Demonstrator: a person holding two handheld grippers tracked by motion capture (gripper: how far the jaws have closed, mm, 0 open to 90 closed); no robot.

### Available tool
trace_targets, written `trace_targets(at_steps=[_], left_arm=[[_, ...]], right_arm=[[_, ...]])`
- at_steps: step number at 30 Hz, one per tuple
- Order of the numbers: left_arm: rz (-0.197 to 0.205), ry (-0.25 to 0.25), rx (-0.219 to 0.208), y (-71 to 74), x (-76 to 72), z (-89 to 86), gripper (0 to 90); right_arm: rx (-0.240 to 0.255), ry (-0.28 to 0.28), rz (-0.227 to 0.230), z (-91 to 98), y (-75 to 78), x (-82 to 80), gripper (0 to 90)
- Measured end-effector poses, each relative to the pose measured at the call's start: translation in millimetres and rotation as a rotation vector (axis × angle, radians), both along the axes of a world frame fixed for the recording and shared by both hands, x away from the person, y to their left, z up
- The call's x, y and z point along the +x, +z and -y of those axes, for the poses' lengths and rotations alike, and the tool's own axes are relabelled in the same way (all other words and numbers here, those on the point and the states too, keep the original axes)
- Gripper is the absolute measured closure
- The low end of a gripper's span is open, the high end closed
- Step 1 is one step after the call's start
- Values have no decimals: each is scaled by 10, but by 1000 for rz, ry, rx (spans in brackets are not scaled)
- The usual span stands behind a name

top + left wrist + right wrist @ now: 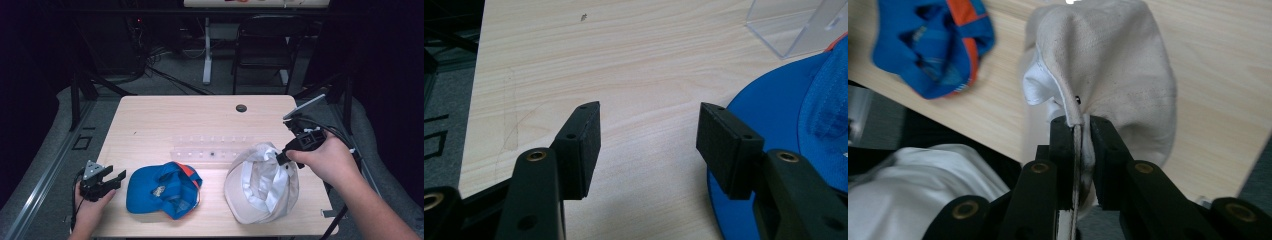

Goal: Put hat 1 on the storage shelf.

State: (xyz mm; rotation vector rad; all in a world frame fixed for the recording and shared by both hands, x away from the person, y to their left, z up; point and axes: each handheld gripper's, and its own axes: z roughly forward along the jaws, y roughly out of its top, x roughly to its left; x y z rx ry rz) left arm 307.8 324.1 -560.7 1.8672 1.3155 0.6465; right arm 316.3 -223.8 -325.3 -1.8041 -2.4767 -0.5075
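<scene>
My right gripper (1079, 131) is clenched on the edge of the cream cap (260, 185), part-lifted at the desk's (165, 120) right front, while my left gripper (649, 145) waits released beside the untouched blue cap (162, 189).

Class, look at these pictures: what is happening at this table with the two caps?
A person works at a wooden table with a gripper in each hand. The right gripper is shut on the edge of the cream cap, pinching its fabric and lifting that side. The left gripper rests open on the table beside the blue cap, holding nothing. A clear plastic rack lies behind the caps.
</scene>
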Motion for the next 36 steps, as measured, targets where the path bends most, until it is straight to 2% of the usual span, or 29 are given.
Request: trace_targets(at_steps=[1, 2, 3, 4, 5, 6, 7, 8, 9, 10, 12, 13, 14, 15, 16, 17, 18, 20, 21, 22, 23, 24, 25, 28, 31, 32, 33, 35, 36], left_arm=[[4, 2, -2, -3, 0, 0, 438], [4, 3, -4, -1, -1, -3, 438], [4, 3, -4, -1, -1, -3, 438], [4, 5, -4, 0, -3, -5, 438], [4, 5, -4, 0, -3, -5, 438], [4, 5, -4, 1, -5, -5, 438], [4, 5, -4, 1, -5, -5, 438], [4, 5, -4, 2, -5, -7, 438], [4, 5, -4, 2, -5, -7, 438], [6, 6, -5, 1, -4, -7, 438], [5, 6, -4, -1, -2, -7, 438], [5, 6, -4, -1, -2, -7, 438], [5, 4, -4, 0, -3, -4, 438], [5, 4, -4, 0, -3, -4, 438], [6, 3, -3, 1, -3, -3, 438], [5, 3, -3, 2, -3, -3, 438], [7, 2, -4, 1, -2, -2, 438], [6, 3, -3, 3, -4, -3, 438], [6, 3, -3, 3, -4, -4, 438], [6, 4, -4, 4, -5, -5, 438], [6, 4, -4, 4, -5, -5, 438], [7, 4, -6, 3, -5, -6, 438], [7, 4, -6, 3, -5, -6, 438], [6, 2, -5, 3, -4, -2, 438], [11, 0, -7, 4, -4, 2, 438], [13, 0, -7, 6, -4, 2, 438], [13, 0, -7, 6, -4, 2, 438], [14, 1, -7, 7, -4, -1, 438], [14, 1, -8, 7, -4, -2, 438]], right_arm=[[0, 0, 0, 0, 0, 0, 813], [48, -3, -18, 14, 40, -3, 813], [48, -3, -18, 14, 40, -3, 813], [90, -2, -25, 28, 65, -6, 813], [90, -2, -25, 28, 65, -6, 813], [128, -7, -32, 41, 83, -7, 813], [128, -7, -32, 41, 83, -7, 813], [162, -15, -35, 55, 98, -9, 813], [162, -15, -35, 55, 98, -9, 813], [203, -24, -30, 69, 113, -13, 813], [246, -16, -33, 92, 139, -13, 813], [246, -16, -33, 92, 139, -13, 813], [285, -21, -29, 115, 165, -11, 814], [285, -21, -29, 115, 165, -11, 814], [322, -28, -13, 137, 184, -7, 814], [322, -28, -13, 137, 184, -7, 814], [355, -35, 12, 152, 202, 1, 814], [367, -31, 14, 164, 218, 7, 814], [394, -36, 26, 171, 229, 10, 815], [441, -37, 40, 180, 241, 18, 815], [441, -37, 40, 180, 241, 18, 815], [503, -34, 47, 188, 252, 29, 816], [503, -34, 47, 188, 252, 29, 816], [595, -30, 53, 169, 256, 66, 816], [657, -31, 61, 135, 259, 102, 816], [694, -33, 70, 104, 258, 132, 816], [694, -33, 70, 104, 258, 132, 816], [740, -33, 85, 56, 258, 186, 816], [740, -33, 85, 56, 258, 186, 816]])
